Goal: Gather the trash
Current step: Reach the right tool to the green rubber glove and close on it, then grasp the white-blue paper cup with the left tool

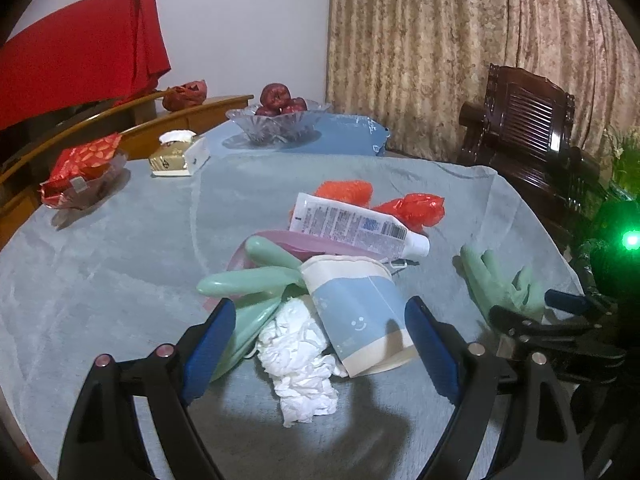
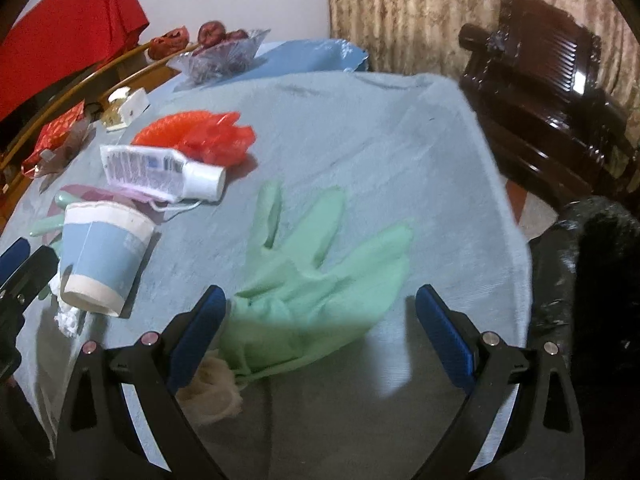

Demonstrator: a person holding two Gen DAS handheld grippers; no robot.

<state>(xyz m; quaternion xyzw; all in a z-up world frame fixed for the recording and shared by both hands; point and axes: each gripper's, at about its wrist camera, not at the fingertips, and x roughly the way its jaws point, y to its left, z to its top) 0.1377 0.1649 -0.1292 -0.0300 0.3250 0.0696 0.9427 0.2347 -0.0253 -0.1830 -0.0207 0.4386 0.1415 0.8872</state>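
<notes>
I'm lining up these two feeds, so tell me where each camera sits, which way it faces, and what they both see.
Left wrist: on the left gripper, looking forward over the paper cup and crumpled tissue; its open blue fingers show.
Right wrist: on the right gripper, facing the green glove; its open fingers show.
Shared: cup, glove, white tube, fruit bowl.

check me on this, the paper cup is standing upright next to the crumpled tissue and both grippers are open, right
Not quite. The paper cup lies tipped on its side against the crumpled tissue, as the left wrist view shows. The rest holds: the left gripper and the right gripper are both open.
</notes>
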